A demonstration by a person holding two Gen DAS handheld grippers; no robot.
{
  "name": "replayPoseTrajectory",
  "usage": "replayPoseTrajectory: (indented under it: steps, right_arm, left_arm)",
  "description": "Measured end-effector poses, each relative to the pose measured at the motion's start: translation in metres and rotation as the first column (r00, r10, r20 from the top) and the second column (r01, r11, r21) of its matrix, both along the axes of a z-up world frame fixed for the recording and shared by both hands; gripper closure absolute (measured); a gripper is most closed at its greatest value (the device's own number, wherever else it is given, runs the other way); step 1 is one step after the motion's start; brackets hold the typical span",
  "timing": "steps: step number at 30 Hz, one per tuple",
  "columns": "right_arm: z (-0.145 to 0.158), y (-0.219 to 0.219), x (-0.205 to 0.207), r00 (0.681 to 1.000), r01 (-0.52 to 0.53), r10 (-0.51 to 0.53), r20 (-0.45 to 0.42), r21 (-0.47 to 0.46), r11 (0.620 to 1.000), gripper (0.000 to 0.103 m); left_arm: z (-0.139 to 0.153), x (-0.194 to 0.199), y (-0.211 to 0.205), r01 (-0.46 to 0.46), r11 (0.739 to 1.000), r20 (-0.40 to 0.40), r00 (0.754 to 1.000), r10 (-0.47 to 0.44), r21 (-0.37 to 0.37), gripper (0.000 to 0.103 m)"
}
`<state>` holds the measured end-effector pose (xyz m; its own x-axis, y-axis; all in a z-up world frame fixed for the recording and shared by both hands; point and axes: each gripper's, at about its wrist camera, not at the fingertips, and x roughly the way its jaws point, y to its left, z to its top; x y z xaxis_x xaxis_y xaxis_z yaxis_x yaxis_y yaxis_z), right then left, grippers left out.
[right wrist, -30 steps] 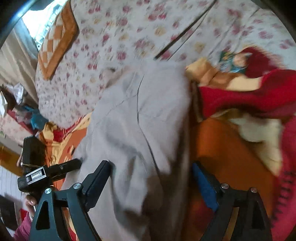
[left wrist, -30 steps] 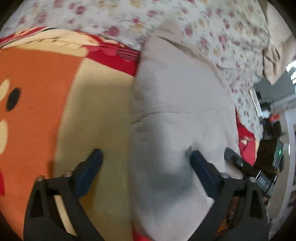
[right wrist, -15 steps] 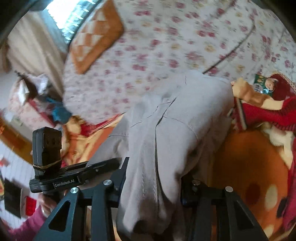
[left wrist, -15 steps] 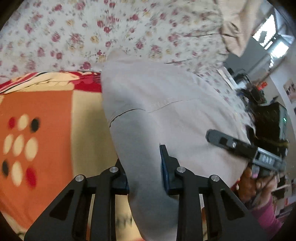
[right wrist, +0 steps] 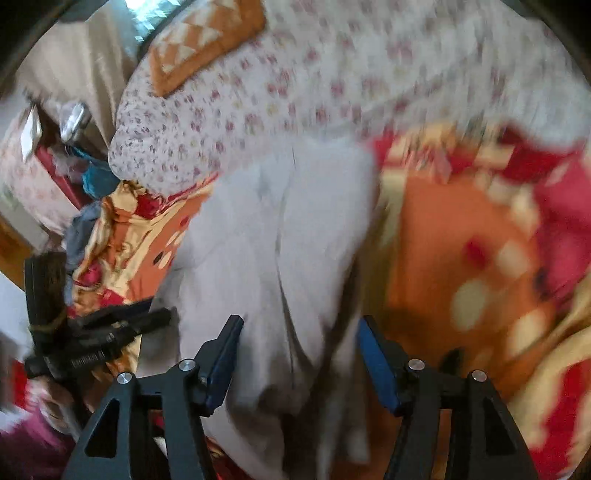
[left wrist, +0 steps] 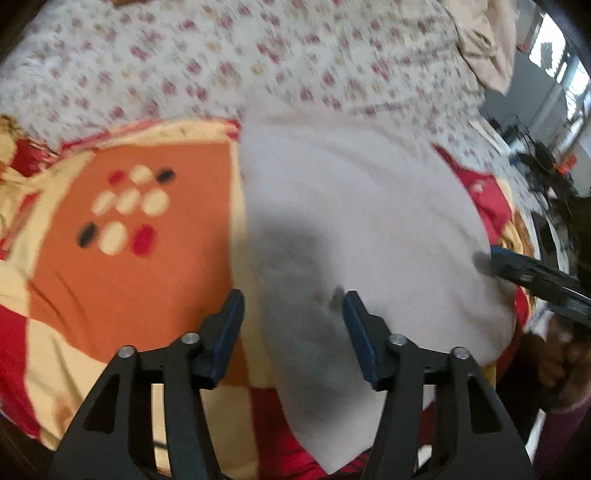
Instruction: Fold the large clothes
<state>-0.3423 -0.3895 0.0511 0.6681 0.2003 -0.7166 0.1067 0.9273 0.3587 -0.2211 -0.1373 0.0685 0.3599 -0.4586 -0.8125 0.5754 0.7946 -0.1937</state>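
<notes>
The left gripper (left wrist: 293, 325), jaws just opened, hovers over pale folded trousers (left wrist: 354, 229) on an orange blanket (left wrist: 122, 277).

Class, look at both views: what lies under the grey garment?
The grey garment rests on an orange, cream and red patterned blanket, with a floral sheet beyond. Whatever sits directly beneath the garment is covered.

A bed fills the scene, spread with a floral sheet (left wrist: 280, 55) and an orange, red and cream blanket (left wrist: 122, 266); an orange-patterned cushion (right wrist: 207, 40) sits near a bright window (right wrist: 147, 11); beige curtain (right wrist: 74, 70) hangs beside it.
</notes>
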Motion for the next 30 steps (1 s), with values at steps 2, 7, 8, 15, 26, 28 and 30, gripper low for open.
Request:
replayPoseTrajectory:
  steps: [2, 7, 8, 15, 26, 28, 30]
  right_arm:
    - [0.027, 0.003, -0.007, 0.998, 0.005, -0.001, 0.064, -0.054, 0.999, 0.042]
    - [0.045, 0.032, 0.018, 0.988, -0.068, 0.083, 0.128, -0.119, 0.991, 0.042]
    - [0.04, 0.033, 0.027, 0.989, -0.069, 0.082, 0.119, -0.112, 0.991, 0.046]
    - [-0.043, -0.003, 0.075, 0.998, 0.026, -0.027, -0.058, -0.009, 1.0, 0.048]
    - [0.005, 0.009, 0.009, 0.997, 0.037, -0.035, 0.065, -0.027, 0.999, 0.046]
    - [0.011, 0.018, -0.004, 0.995, 0.061, -0.057, 0.079, -0.043, 0.997, 0.04]
    - [0.014, 0.024, -0.013, 0.993, 0.091, -0.085, 0.082, -0.077, 0.993, 0.032]
  left_arm:
    - [0.005, 0.005, 0.0, -0.044, 0.999, 0.017, 0.999, 0.044, -0.01, 0.034]
    - [-0.005, 0.016, -0.016, -0.095, 0.995, -0.005, 0.995, 0.095, 0.012, 0.035]
    - [-0.007, 0.016, -0.018, -0.104, 0.994, -0.005, 0.995, 0.104, 0.023, 0.035]
    - [-0.02, 0.009, -0.024, -0.125, 0.991, 0.02, 0.992, 0.124, 0.057, 0.034]
    - [-0.008, -0.009, -0.016, -0.156, 0.984, 0.094, 0.985, 0.148, 0.084, 0.034]
    - [-0.004, -0.013, -0.012, -0.165, 0.983, 0.11, 0.982, 0.156, 0.079, 0.034]
    - [-0.002, -0.018, -0.011, -0.156, 0.985, 0.106, 0.983, 0.148, 0.073, 0.034]
